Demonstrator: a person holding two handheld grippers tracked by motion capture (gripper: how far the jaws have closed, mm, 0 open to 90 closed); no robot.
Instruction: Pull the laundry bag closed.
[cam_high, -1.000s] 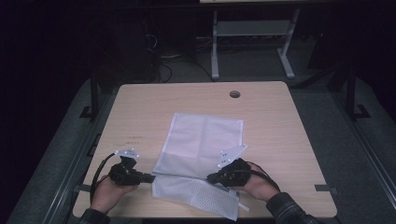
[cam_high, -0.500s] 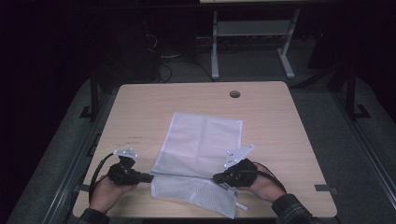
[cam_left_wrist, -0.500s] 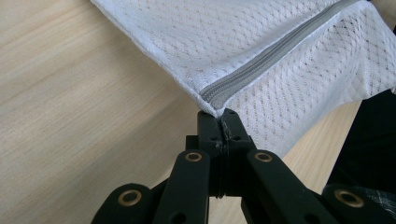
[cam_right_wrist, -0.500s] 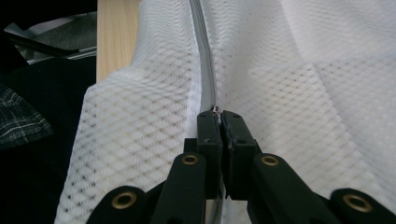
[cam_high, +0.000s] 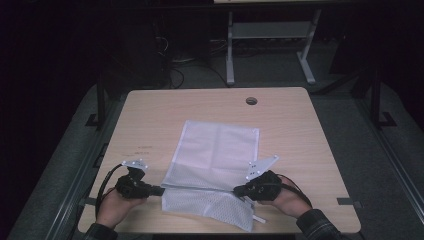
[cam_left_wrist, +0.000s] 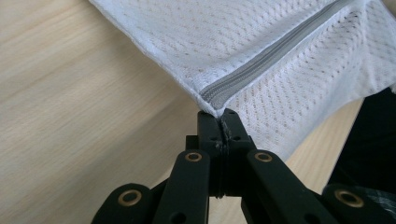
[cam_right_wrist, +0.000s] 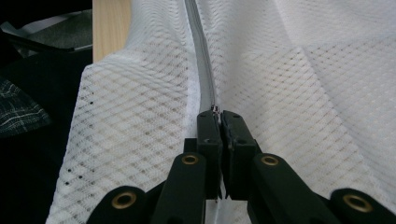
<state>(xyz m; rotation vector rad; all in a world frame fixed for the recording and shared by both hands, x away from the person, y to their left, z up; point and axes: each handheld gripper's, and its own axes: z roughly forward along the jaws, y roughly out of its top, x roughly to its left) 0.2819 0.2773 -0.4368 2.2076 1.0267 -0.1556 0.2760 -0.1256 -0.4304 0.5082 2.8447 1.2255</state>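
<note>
A white mesh bag (cam_high: 215, 147) lies flat on the wooden table (cam_high: 300, 130), its near part folded over along a grey zipper (cam_high: 200, 188). My left gripper (cam_high: 161, 190) is shut on the bag's left corner, where the zipper (cam_left_wrist: 261, 60) ends, and the jaws (cam_left_wrist: 218, 116) pinch the fabric tip. My right gripper (cam_high: 236, 190) is at the zipper's right part. Its jaws (cam_right_wrist: 217, 114) are closed on the small metal zipper pull (cam_right_wrist: 215, 109), with the grey zipper (cam_right_wrist: 201, 46) running straight ahead across the mesh (cam_right_wrist: 303, 93).
A round cable hole (cam_high: 251, 101) sits near the table's far edge. A white metal frame (cam_high: 270, 30) and cables stand on the dark floor beyond. The table's front edge runs just under both hands (cam_high: 112, 210).
My right gripper has shifted a little to the right along the zipper line. The left gripper has kept still on the corner.
</note>
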